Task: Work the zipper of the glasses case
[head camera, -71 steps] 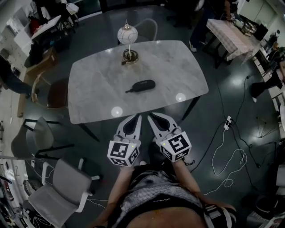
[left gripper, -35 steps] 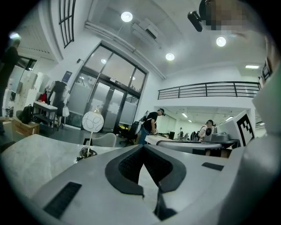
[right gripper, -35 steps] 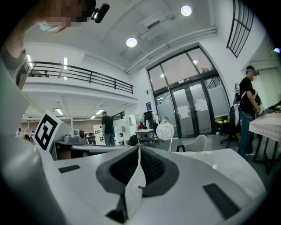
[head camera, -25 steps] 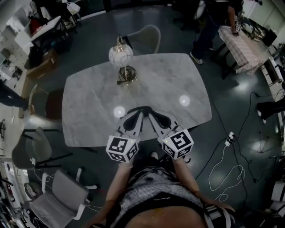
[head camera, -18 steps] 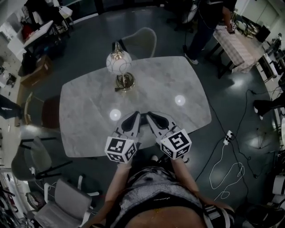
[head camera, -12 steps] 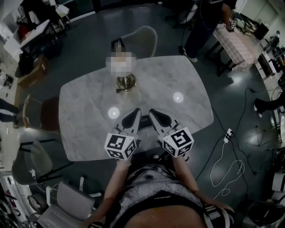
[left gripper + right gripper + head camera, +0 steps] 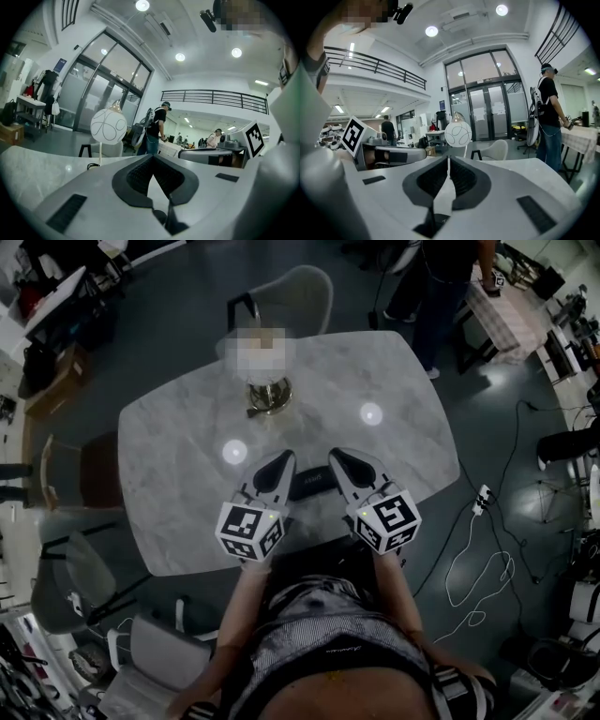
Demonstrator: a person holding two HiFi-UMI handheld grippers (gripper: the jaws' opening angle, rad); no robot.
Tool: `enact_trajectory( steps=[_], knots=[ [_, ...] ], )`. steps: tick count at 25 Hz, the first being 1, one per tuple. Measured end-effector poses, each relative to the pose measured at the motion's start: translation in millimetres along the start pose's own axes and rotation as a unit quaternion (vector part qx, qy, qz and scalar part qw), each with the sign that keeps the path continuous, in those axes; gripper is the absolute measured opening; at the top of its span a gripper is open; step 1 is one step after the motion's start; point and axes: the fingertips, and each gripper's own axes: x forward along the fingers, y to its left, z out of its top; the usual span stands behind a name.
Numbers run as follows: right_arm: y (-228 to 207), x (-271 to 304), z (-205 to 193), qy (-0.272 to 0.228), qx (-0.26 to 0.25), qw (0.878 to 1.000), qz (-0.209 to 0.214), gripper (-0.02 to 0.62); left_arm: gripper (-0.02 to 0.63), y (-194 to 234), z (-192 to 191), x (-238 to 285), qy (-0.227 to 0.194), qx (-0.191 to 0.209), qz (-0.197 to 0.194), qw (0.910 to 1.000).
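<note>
The dark glasses case (image 7: 310,487) lies on the marble table (image 7: 169,474), near its front edge. Only a strip of it shows between my two grippers in the head view. My left gripper (image 7: 281,458) hangs over the case's left end, jaws shut and empty. Over the right end my right gripper (image 7: 339,456) is likewise shut with nothing in it. In the left gripper view the left gripper (image 7: 152,157) has its pads meeting at the tip. The right gripper (image 7: 448,159) looks the same in its own view. Neither gripper view shows the case.
A globe lamp on a brass base (image 7: 268,396) stands at the table's far side, also seen as the lamp (image 7: 108,125) and the lamp (image 7: 458,133). A chair (image 7: 286,287) sits behind the table, another chair (image 7: 66,470) at left. A person (image 7: 441,277) stands far right. Cables (image 7: 478,549) trail on the floor.
Both grippers have come forward from in front of the table to over its front part. They now flank the case, which they partly cover. Their jaws stayed shut.
</note>
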Motion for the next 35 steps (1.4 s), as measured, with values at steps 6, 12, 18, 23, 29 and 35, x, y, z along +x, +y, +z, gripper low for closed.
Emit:
enact_trajectory(
  steps=[6, 12, 18, 23, 29, 35],
  knots=[
    [-8, 13, -5, 0.019, 0.004, 1.0, 0.021, 0.067, 0.0, 8, -1, 9, -0.003, -0.017, 0.017, 0.9997],
    [-10, 28, -10, 0.044, -0.008, 0.997, 0.068, 0.067, 0.0, 13, -6, 18, -0.003, -0.035, 0.05, 0.9981],
    [-14, 38, -27, 0.073, -0.006, 0.992, 0.101, 0.069, 0.0, 21, -21, 25, 0.011, -0.052, 0.081, 0.9953],
    [-17, 45, -48, 0.098, 0.003, 0.989, 0.112, 0.068, 0.0, 28, -43, 26, 0.036, -0.066, 0.099, 0.9922],
    [-23, 52, -76, 0.129, 0.013, 0.984, 0.119, 0.067, 0.0, 35, -71, 30, 0.068, -0.077, 0.107, 0.9889],
    [-27, 56, -110, 0.169, -0.003, 0.978, 0.124, 0.069, 0.0, 39, -110, 28, 0.105, -0.097, 0.099, 0.9848]
  ],
)
